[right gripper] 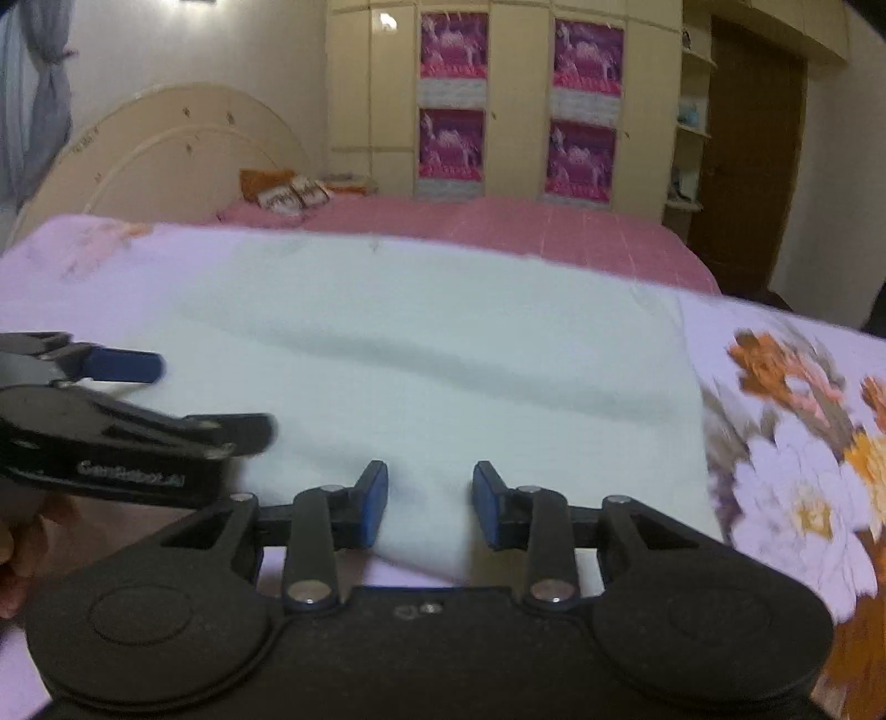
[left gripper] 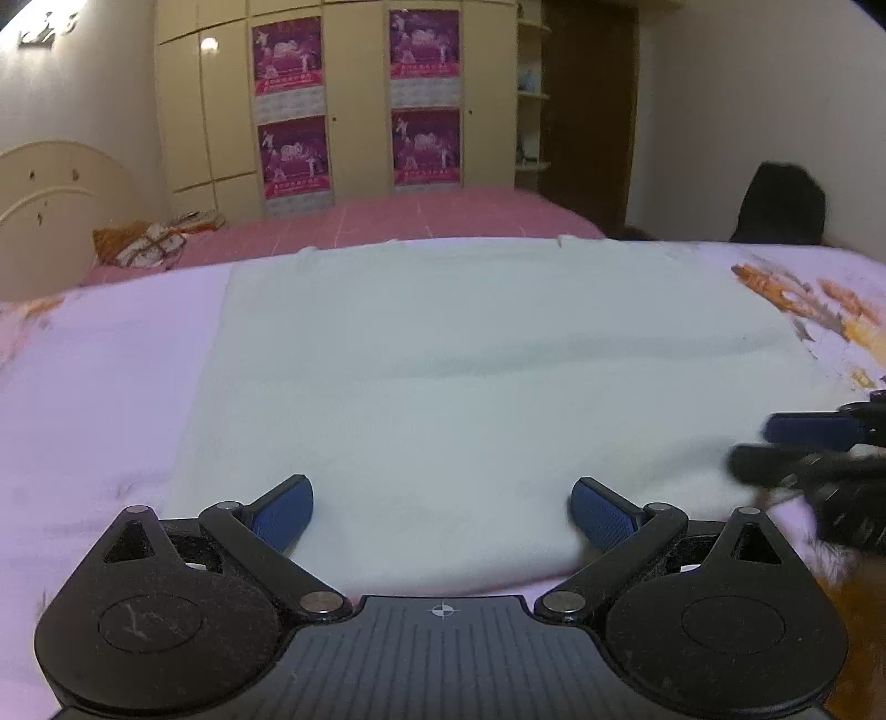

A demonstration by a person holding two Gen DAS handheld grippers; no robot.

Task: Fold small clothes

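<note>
Left gripper (left gripper: 441,515), right gripper (right gripper: 430,505) spread over white cloth (left gripper: 470,376); near hem hidden.

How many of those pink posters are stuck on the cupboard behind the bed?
4, arranged two by two on the cupboard doors: upper left, lower left, upper right, lower right. No others show, though the edges of the view could hide some.

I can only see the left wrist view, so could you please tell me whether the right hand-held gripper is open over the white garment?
Observer: Yes, the right hand-held gripper is open, with its blue pads on either side of the white garment's near edge.
Operator: Has it gripped any cloth?
Observer: No, the pads stand apart and the cloth between them is unpinched.
Operator: Thanks. Is there anything else I'm missing?
Observer: A grey curtain hangs beside the headboard.
</note>
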